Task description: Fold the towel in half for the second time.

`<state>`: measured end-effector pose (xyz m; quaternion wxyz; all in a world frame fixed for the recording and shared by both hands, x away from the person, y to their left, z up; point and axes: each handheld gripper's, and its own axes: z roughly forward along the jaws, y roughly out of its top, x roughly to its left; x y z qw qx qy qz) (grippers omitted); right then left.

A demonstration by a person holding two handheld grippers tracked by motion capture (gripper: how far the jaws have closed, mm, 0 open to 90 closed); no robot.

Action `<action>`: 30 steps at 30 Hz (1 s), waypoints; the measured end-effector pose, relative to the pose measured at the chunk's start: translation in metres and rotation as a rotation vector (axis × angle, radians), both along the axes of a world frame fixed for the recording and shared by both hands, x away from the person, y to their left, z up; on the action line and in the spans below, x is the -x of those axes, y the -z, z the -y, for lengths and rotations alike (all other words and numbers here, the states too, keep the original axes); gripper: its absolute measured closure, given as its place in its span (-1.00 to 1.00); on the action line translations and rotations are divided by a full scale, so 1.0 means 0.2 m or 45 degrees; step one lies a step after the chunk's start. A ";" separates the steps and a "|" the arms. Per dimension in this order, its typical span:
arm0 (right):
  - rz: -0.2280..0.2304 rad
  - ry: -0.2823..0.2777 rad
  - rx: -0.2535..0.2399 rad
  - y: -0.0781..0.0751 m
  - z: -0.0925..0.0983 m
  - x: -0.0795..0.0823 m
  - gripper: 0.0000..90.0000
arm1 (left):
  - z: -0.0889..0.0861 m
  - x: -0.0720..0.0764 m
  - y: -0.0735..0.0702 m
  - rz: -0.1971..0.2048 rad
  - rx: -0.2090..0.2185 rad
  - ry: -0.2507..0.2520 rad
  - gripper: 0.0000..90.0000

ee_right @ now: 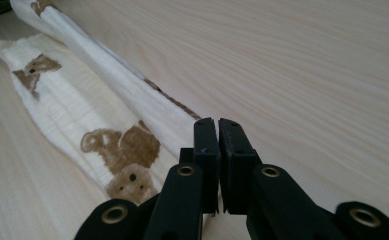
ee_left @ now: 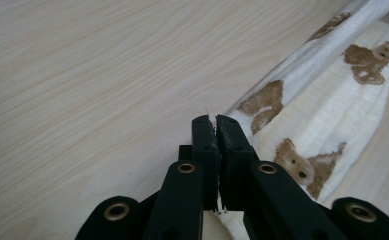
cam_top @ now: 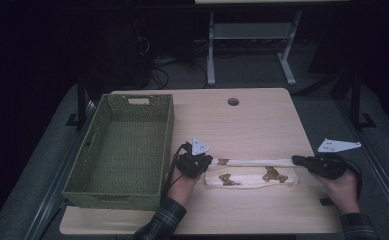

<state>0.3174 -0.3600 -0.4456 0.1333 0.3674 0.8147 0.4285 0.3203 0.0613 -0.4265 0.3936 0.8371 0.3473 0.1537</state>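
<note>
1. At nine o'clock on the table (cam_top: 262,120), a green woven basket (cam_top: 82,172) stands lengthwise, a handle slot in its far wall; nothing lies inside it.
2. Toward five o'clock from the basket, a cream cloth (cam_top: 252,175) printed with brown bears lies flat across the near table, its far edge raised into a taut ridge.
3. Left gripper (cam_top: 202,162), at the cloth's nine o'clock end, has its jaws clamped on the ridge's corner; the left gripper view shows cloth nipped between them (ee_left: 216,129).
4. Right gripper (cam_top: 299,160), at the three o'clock end, is likewise clenched on the ridge (ee_right: 216,131).
5. Beyond twelve o'clock, the high view adds a cable hole (cam_top: 233,101) in the tabletop and a grey desk frame (cam_top: 252,45) on the floor.
</note>
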 end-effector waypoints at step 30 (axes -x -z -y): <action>-0.084 -0.034 -0.037 0.05 0.04 0.20 0.68 | 0.00 0.14 0.04 -0.079 -0.011 0.100 0.79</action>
